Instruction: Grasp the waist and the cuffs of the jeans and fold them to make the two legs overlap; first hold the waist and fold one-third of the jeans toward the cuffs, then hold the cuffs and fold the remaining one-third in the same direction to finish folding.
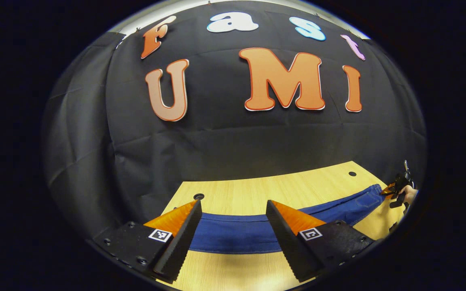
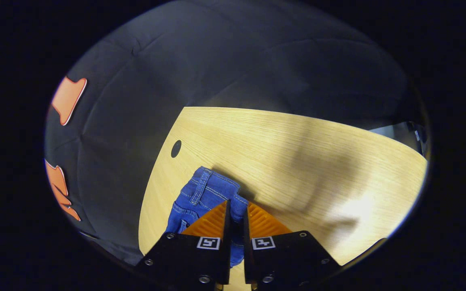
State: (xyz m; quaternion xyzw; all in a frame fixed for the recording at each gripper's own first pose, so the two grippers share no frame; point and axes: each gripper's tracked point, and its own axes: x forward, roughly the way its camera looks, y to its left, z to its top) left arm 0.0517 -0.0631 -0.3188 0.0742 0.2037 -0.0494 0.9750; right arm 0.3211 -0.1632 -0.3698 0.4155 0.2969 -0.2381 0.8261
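Blue jeans (image 1: 237, 234) lie as a long narrow band across the wooden table (image 1: 257, 194). My left gripper (image 1: 233, 202) stands open just above the band, one finger on each side of a stretch of leg, touching nothing. The left end of the band is hidden behind its finger. At the far right end, the right gripper (image 1: 397, 188) and a hand (image 1: 410, 195) meet the cloth. In the right gripper view, my right gripper (image 2: 237, 204) is shut on the waist of the jeans (image 2: 206, 190), where a belt loop and white stitching show.
The table has round cable holes (image 1: 198, 197) (image 1: 352, 173) (image 2: 176, 148) near its back edge. Black cloth walls rise close behind the table. Bare wood (image 2: 297, 153) stretches beyond the waist in the right gripper view.
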